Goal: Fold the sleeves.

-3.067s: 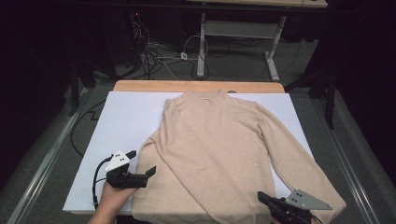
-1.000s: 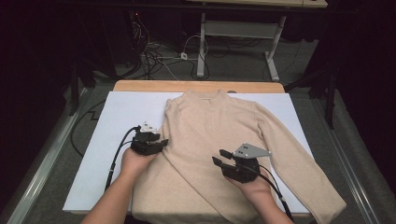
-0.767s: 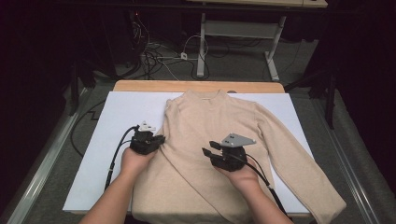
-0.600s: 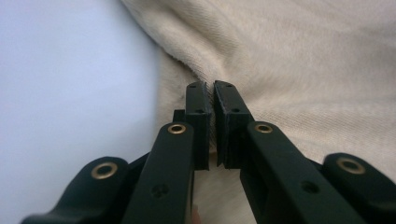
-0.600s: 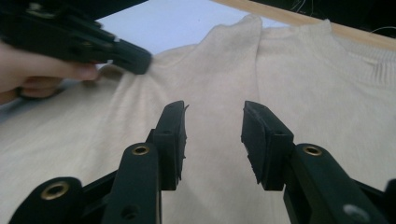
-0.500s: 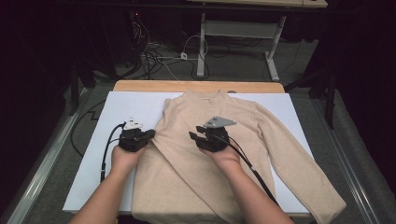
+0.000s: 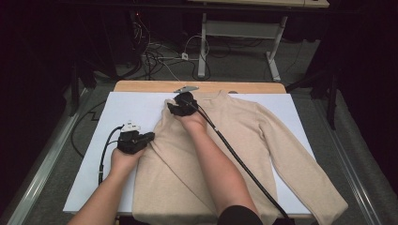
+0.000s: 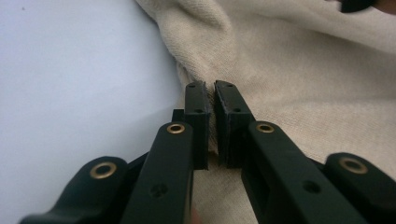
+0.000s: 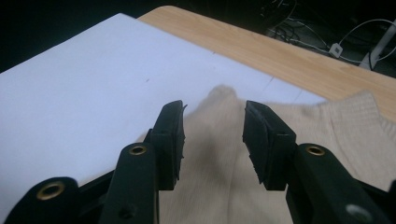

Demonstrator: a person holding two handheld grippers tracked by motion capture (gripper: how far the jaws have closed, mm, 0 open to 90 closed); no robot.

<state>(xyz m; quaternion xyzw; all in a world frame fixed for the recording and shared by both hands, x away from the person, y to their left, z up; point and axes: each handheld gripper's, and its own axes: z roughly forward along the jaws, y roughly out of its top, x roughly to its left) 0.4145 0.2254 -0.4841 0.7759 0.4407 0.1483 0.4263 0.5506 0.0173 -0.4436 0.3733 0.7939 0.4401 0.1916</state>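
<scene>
A dark room with cables on the floor behind a wooden table (image 7: pixel 141 86) covered by a white sheet (image 7: pixel 94 164); on the sheet lies a beige sweater (image 7: pixel 244 140), front up, its left sleeve folded in over the body, the right sleeve stretched toward the near right corner. Left tongs (image 7: pixel 149 137): closed together on a fold of the sweater's knit at its left edge, the fabric pinched between the pads (image 8: pixel 196 116) in the left gripper view; the white sheet lies just beside the pinch. Right tongs (image 7: pixel 174 108): jaws apart, nothing between the pads, poised at the sweater's left shoulder near the collar (image 7: pixel 220 96); in the right gripper view the shoulder's corner (image 9: pixel 219 93) shows between the open jaws, with the table's bare wood beyond it. A black cable (image 7: pixel 239 161) trails from the right tongs across the sweater; both forearms enter from the near edge.
</scene>
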